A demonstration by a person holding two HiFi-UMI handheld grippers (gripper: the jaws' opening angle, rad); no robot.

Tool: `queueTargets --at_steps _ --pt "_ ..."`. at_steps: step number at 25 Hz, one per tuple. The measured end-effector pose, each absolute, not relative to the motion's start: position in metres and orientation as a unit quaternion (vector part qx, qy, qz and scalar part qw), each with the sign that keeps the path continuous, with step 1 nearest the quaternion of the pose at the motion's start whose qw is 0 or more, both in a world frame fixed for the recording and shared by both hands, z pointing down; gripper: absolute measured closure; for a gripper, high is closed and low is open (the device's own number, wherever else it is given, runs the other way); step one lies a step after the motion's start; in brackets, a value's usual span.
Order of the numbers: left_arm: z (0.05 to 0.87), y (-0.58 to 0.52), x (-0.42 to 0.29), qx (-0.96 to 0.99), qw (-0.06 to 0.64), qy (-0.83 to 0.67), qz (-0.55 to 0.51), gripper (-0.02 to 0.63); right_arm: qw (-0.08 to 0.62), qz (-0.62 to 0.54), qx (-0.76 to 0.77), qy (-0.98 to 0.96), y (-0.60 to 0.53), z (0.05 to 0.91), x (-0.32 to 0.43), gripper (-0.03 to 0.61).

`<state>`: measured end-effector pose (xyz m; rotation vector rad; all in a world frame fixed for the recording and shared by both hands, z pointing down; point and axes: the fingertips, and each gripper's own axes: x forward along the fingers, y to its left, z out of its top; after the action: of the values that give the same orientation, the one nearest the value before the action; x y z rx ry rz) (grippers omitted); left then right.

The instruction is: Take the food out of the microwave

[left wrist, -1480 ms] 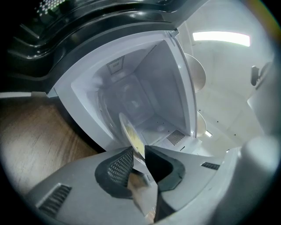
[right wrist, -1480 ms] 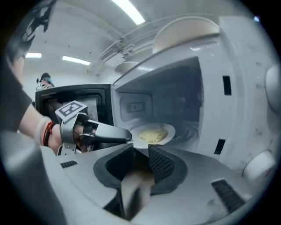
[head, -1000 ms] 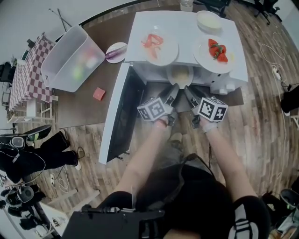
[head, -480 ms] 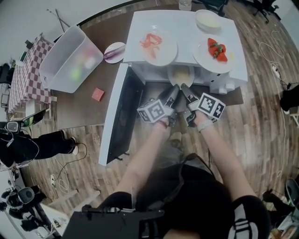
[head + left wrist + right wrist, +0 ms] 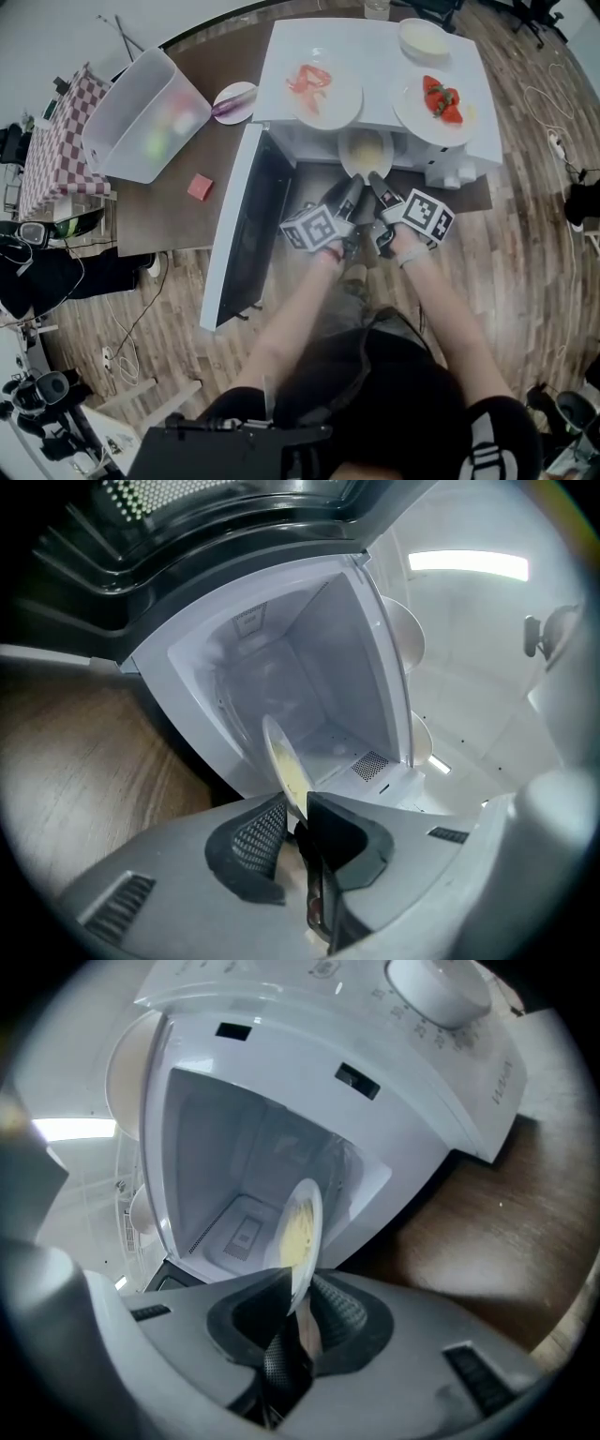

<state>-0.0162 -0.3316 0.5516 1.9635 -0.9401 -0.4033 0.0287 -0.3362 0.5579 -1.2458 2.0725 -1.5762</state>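
Left gripper [image 5: 295,803]: jaws closing, with the plate [image 5: 284,761] rim between them and the pads pressed on it from both sides. Right gripper [image 5: 298,1302] is the same: jaws closing on the other side of that plate, rim wedged between the pads. The plate is white and shallow, with pale yellow food [image 5: 296,1232] on it; can't tell what kind. In the head view both grippers sit side by side, pointing into the mouth of the microwave [image 5: 375,58], the left on the plate's near-left rim and the right on its near-right rim. The plate is at the mouth of the cavity [image 5: 300,667], showing just in front of the top's front edge. The cavity behind it is white, with a small vent grille low on one wall. The door [image 5: 246,230] is swung wide open to the left, its inner face dark. The knob [image 5: 439,983] is on the panel right of the opening. On the microwave's top are a plate of orange-red bits [image 5: 323,89], a plate of strawberries [image 5: 441,101] and a bowl [image 5: 424,39] at the back. The microwave stands on a brown desk [image 5: 169,225]. Left of it on the desk are a small plate [image 5: 232,101] with something purple, a pink block [image 5: 199,187] and a clear bin [image 5: 145,117] with blurred coloured things inside. A wood-plank floor [image 5: 525,216] lies around the desk.
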Motion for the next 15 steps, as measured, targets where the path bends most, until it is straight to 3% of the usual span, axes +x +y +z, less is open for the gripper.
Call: queueTargets --at_steps 15 --pt "0.552 -0.3 -0.015 0.788 0.452 -0.384 -0.168 0.557 0.146 -0.564 -0.403 0.705 -0.308 0.562 0.03 0.515"
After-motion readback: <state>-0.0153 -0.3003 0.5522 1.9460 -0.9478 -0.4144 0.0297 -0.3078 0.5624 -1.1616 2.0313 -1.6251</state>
